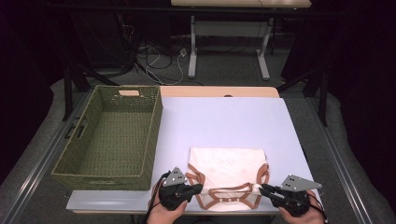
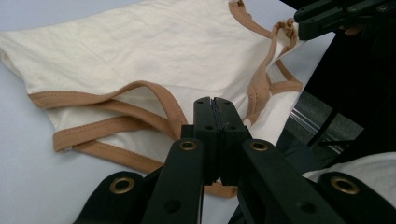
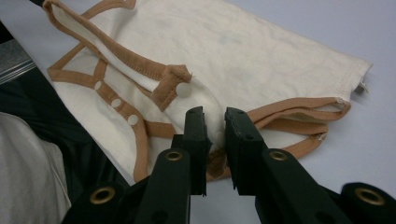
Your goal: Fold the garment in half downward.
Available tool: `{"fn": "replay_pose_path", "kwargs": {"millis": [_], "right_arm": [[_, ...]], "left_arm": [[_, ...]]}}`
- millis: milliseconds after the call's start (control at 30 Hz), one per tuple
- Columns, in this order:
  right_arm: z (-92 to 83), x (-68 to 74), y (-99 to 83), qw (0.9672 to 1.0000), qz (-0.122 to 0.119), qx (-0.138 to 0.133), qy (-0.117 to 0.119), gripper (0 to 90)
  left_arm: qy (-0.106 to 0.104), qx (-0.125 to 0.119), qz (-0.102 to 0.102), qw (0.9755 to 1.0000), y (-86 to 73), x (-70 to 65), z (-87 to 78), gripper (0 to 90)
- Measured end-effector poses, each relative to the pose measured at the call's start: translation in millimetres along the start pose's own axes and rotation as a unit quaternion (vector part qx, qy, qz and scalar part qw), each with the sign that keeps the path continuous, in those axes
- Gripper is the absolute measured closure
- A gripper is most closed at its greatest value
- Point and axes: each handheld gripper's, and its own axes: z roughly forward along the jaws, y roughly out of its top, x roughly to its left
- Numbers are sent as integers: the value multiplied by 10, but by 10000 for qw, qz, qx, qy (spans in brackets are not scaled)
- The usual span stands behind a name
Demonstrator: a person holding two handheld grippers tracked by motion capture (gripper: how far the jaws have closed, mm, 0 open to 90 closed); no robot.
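Your left gripper (image 1: 200,187) sits at the near edge of the table, its jaws pressed together on the tan-trimmed edge of the cream garment (image 1: 228,168) — in the left gripper view the two black jaws (image 2: 215,122) meet flush, with the trim running under them. Far to the left on the table stands a green woven basket (image 1: 112,135), well apart from the cloth, a cut-out handle in its far wall. The garment lies flat on the pale table surface (image 1: 224,119) just ahead of your hands, its plain hem toward the far side and its tan-bound openings and snap tabs toward you. In the left gripper view the cloth (image 2: 140,60) spreads out beyond the jaws, a tan strap looping at its right corner where the other gripper (image 2: 345,16) reaches in. Your right gripper (image 1: 264,188) meets the garment's near right corner; in the right gripper view its jaws (image 3: 215,126) stand slightly parted with a fold of cream fabric (image 3: 243,56) between them, just beside a row of white snaps (image 3: 116,103) on the tan band — they are clamped on that fold.
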Motion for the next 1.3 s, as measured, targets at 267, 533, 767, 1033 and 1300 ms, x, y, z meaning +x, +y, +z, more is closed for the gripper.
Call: {"fn": "replay_pose_path", "kwargs": {"millis": [267,533,767,1033,1300], "right_arm": [[64,1,-35,9999,-31,146,20,791],[83,-15,-40,9996,-37,236,154,778],[95,6,-43,9996,3,133,246,717],[117,-11,-39,9999,-72,4,143,631],[202,-36,-25,9998,-152,-77,97,496]], "left_arm": [[12,89,-74,9999,-44,28,55,888],[-5,236,-134,9996,-83,49,135,873],[5,133,-95,9999,-68,45,115,791],[301,44,47,9995,-67,89,133,660],[526,-19,132,9985,-83,140,188,495]]}}
